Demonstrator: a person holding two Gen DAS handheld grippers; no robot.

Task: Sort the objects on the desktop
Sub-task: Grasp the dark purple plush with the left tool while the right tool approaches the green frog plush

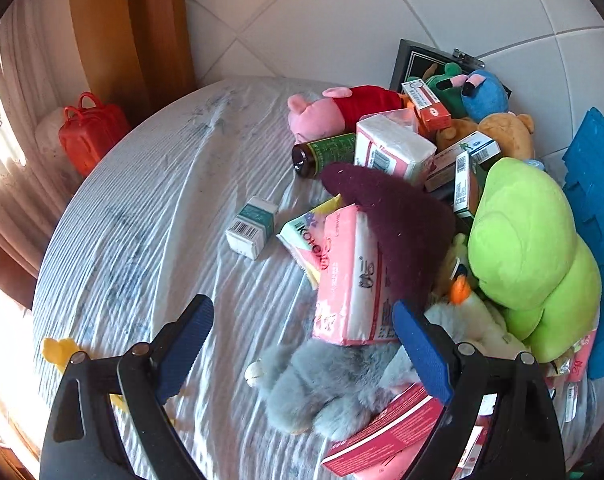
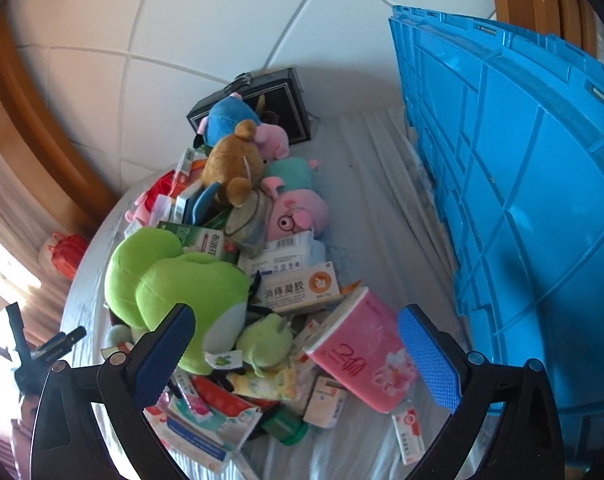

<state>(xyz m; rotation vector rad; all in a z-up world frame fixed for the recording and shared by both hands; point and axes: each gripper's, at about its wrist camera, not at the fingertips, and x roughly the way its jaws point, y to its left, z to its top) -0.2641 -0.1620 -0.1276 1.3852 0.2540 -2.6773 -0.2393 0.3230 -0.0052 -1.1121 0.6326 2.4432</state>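
Observation:
A heap of toys, tissue packs and medicine boxes lies on a round table with a striped cloth (image 1: 149, 208). In the left wrist view my left gripper (image 1: 302, 348) stands open above a grey plush (image 1: 322, 384) and a pink tissue pack (image 1: 352, 276); nothing is between its fingers. A small teal-and-white box (image 1: 251, 227) lies alone to the left of the heap. In the right wrist view my right gripper (image 2: 297, 354) is open over a green plush (image 2: 177, 280), a small green frog toy (image 2: 263, 340) and a pink tissue pack (image 2: 360, 346).
A big blue crate (image 2: 522, 200) stands on its side at the right of the table. A dark framed box (image 2: 279, 106) leans on the white tiled wall. A red toy suitcase (image 1: 91, 132) sits beyond the table's left edge. A brown bottle (image 1: 326, 154) lies beside a pink pig plush (image 1: 322, 114).

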